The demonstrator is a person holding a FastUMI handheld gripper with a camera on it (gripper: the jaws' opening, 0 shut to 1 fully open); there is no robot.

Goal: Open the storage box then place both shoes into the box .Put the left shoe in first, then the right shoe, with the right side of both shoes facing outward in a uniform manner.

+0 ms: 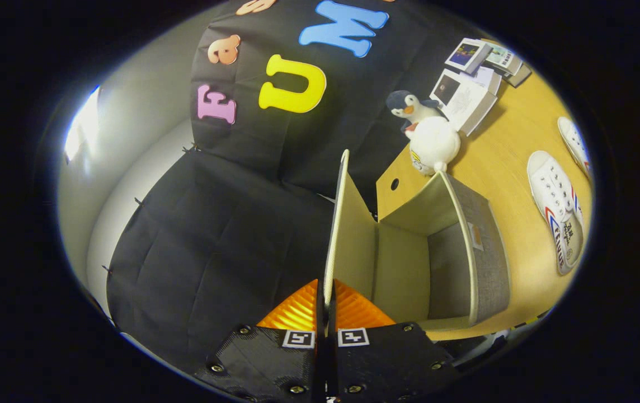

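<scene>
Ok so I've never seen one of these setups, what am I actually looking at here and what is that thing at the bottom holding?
This is a wide-angle camera riding on a handheld two-finger tool that a person carries; there is no robot arm. Its two fingers show at the bottom, pinched shut on the thin raised lid of a storage box, holding it open. The box looks empty inside. It sits on a wooden table. Beyond the box stands a plush penguin, with some small cartons behind it. Beside the box lie two white shoes, not yet packed. The black cloth is the booth's wall.
</scene>
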